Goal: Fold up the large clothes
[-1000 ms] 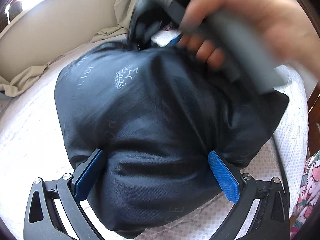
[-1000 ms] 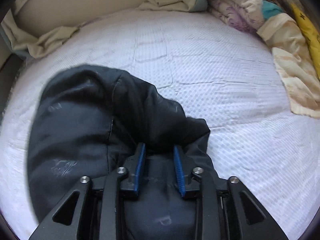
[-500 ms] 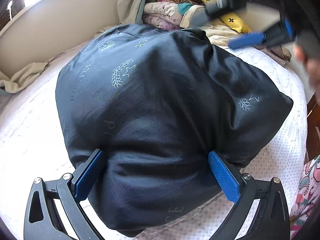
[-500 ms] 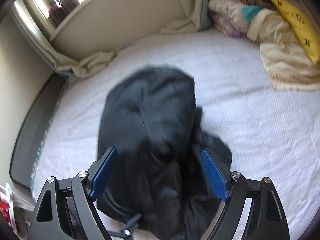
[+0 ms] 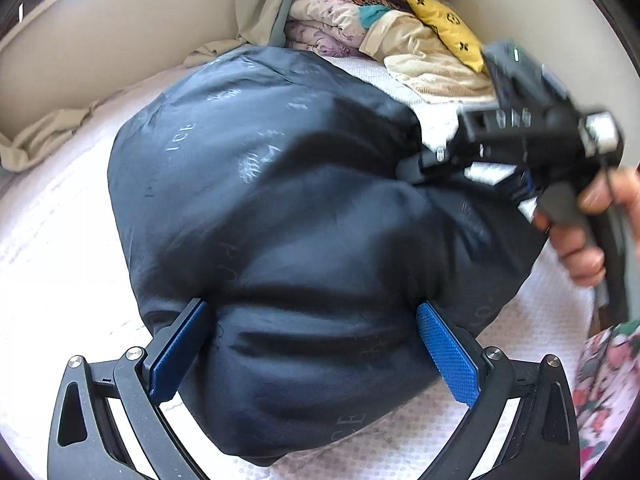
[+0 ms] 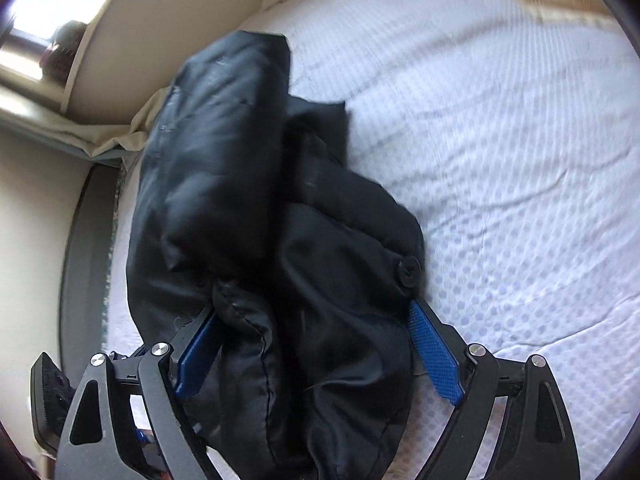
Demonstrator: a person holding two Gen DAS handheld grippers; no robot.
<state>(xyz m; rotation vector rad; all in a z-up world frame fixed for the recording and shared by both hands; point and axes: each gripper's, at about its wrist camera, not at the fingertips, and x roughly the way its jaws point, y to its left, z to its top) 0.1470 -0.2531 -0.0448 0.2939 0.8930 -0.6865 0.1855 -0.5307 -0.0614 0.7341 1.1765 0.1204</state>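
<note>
A black padded jacket (image 5: 280,200) lies bundled on the white mattress (image 5: 52,264). My left gripper (image 5: 312,306) straddles its near end, and both blue pads press into the bulging cloth. In the right wrist view the same jacket (image 6: 224,140) runs in rumpled folds away from me, a black button (image 6: 408,270) showing on its right edge. My right gripper (image 6: 312,312) stands wide over these folds with cloth between its jaws, and its right pad's face shows bare. The left wrist view shows this gripper blurred at the jacket's right side, held by a hand (image 5: 580,248).
A pile of folded bedding (image 5: 352,20) with a yellow cushion (image 5: 444,28) fills the far corner of the bed. A crumpled beige sheet (image 5: 44,140) lies along the wall. Floral cloth (image 5: 608,380) shows at the lower right. White mattress (image 6: 500,140) stretches right of the jacket.
My right gripper let go of the jacket fold, opened wide and swung from the jacket's far end to its right side. The left gripper kept its hold and place.
</note>
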